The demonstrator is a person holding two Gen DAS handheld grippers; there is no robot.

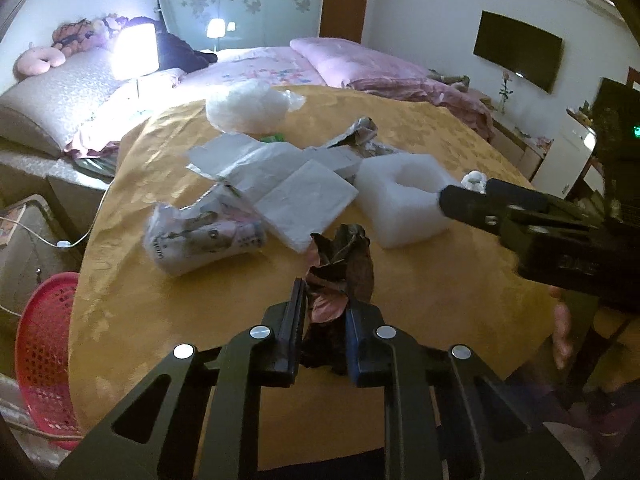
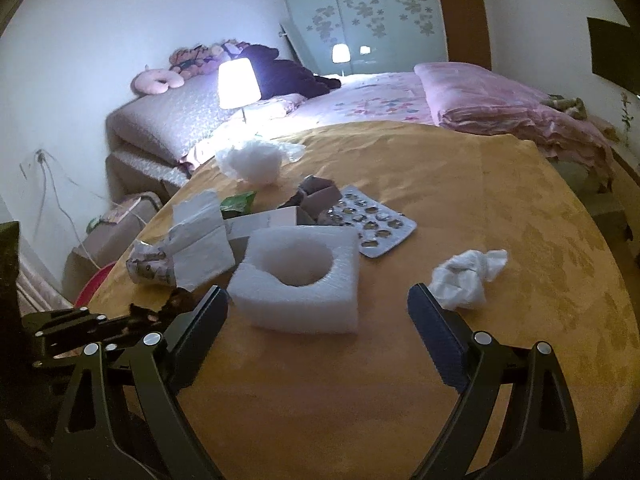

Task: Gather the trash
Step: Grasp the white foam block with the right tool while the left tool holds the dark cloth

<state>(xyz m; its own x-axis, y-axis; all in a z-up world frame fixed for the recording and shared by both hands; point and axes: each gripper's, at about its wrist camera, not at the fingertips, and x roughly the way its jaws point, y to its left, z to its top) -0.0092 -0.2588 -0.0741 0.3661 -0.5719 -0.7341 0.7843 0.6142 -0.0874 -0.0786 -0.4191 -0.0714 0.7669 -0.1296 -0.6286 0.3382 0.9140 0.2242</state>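
Leftmost, well to the left of the left claw [image 1: 326, 300] and below the bench [image 1: 160, 300] edge, stands a red basket [image 1: 44, 356]. Ahead of that claw and to its left lies a printed wrapper [image 1: 200, 240], with a white folded paper [image 1: 304, 200] just beyond the claw tips. The left claw itself is pressed together on a clump of dried brown leaves [image 1: 340, 264], which sticks up between its pads, resting at the near part of the yellow-covered bench.

Right of it, a white foam block [image 2: 300, 280] with a round hollow sits just ahead of the right claw [image 2: 318, 304], nearer that claw's left finger. The right claw is spread wide and pinches nothing. A crumpled white tissue [image 2: 468, 276] lies just beyond its right finger, and a blister pack [image 2: 372, 224] lies farther ahead, past the foam.
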